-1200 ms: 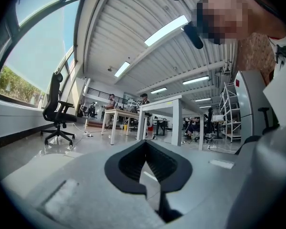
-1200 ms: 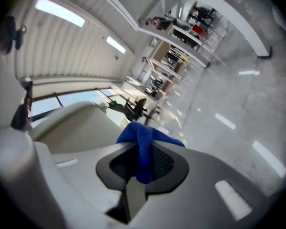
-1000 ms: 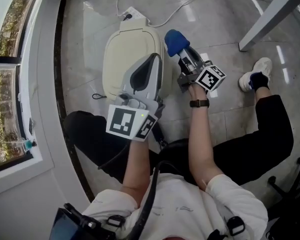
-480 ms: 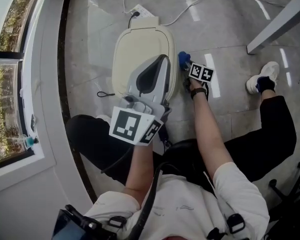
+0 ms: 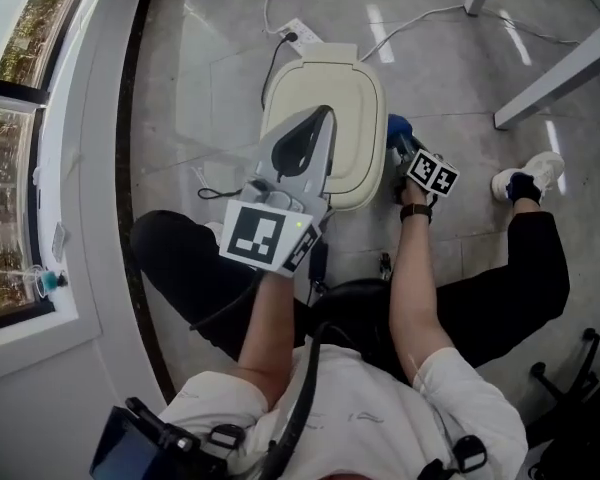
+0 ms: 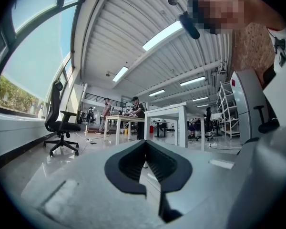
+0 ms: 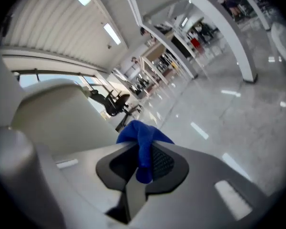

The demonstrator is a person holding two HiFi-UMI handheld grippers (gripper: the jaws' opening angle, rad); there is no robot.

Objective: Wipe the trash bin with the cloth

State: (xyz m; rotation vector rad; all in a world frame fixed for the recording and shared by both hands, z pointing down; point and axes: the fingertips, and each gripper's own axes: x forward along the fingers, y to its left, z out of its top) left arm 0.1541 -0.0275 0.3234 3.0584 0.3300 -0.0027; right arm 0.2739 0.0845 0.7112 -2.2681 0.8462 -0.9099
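Note:
A cream trash bin (image 5: 325, 88) with its lid down stands on the floor in the head view. My left gripper (image 5: 324, 118) hovers over the lid, jaws together and nothing between them (image 6: 146, 144). At the bin's right side, my right gripper (image 5: 404, 144) is shut on a blue cloth (image 5: 397, 128). In the right gripper view the cloth (image 7: 140, 135) bunches out of the jaws, and the bin's cream wall (image 7: 52, 113) rises close on the left. Whether the cloth touches the wall is hidden.
A power strip with cables (image 5: 298, 35) lies on the floor behind the bin. White table legs (image 5: 550, 73) stand at the right. A windowsill (image 5: 80, 168) runs along the left. The person's legs and a shoe (image 5: 520, 183) are close by. An office chair (image 6: 62, 123) stands farther off.
The right gripper has carried the blue cloth from above the floor down to the bin's right side. The left gripper has stayed over the lid.

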